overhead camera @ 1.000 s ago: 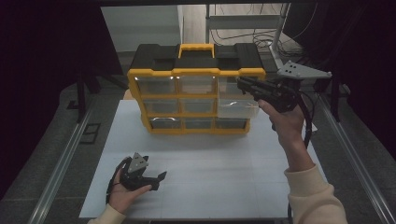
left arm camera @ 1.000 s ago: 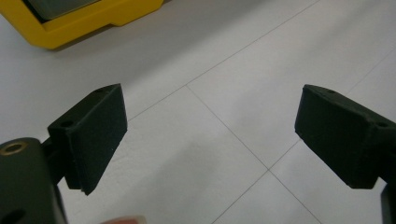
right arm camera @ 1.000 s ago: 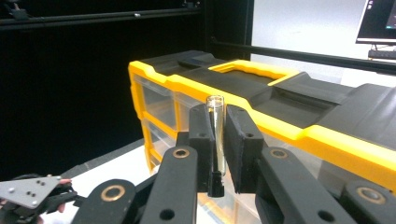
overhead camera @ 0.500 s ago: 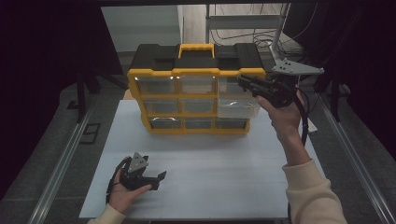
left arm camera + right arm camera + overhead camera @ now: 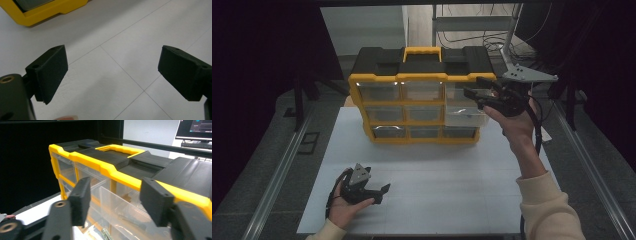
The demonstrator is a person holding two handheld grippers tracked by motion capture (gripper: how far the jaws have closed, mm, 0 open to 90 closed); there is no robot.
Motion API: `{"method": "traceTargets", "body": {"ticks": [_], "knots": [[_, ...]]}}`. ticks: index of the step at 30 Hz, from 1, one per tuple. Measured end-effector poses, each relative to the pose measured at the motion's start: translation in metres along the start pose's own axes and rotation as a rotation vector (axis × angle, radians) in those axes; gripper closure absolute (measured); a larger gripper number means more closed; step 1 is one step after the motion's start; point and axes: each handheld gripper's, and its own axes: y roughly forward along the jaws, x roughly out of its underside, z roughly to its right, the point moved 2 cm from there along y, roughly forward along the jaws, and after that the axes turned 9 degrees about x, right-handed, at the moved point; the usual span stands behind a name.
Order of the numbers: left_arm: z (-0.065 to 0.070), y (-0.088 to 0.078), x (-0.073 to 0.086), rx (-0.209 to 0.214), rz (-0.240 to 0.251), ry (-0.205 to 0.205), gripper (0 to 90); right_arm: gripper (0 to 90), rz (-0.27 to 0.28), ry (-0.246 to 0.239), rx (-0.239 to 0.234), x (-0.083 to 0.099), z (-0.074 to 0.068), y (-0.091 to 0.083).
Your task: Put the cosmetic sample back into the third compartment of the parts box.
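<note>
White table, dark room. One organizer far centre, nine drawers. Two grippers: left near, right far, jaws apart.

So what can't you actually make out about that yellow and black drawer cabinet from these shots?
- High view: what lies in the clear drawers of the yellow and black plastic drawer cabinet is too small and glare-washed; the right tongs cover part of the top-right drawer.
- Right gripper view: small items in the open clear drawer are blurred.
- Left gripper view: the cabinet is cut off by the top edge.
</note>
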Motion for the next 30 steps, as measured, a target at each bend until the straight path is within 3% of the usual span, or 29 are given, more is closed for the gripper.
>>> {"method": "traceTargets", "body": {"ticks": [10, 21, 25, 30], "knots": [[0.000, 0.001, 0.001, -0.009, -0.011, -0.004, 9.5, 26.3, 0.017, 0.008, -0.026, 0.006, 0.000, -0.010], [0.000, 0.002, 0.002, -0.020, -0.016, -0.016, 9.5, 22.3, 0.053, 0.010, -0.049, 0.008, -0.001, -0.030], [0.000, 0.001, 0.002, -0.020, -0.013, -0.017, 9.5, 20.8, 0.039, 0.002, -0.064, 0.013, -0.002, -0.035], [-0.001, 0.000, 0.001, -0.012, -0.006, -0.010, 9.5, 20.4, 0.061, 0.018, -0.051, 0.019, -0.003, -0.045]]}}
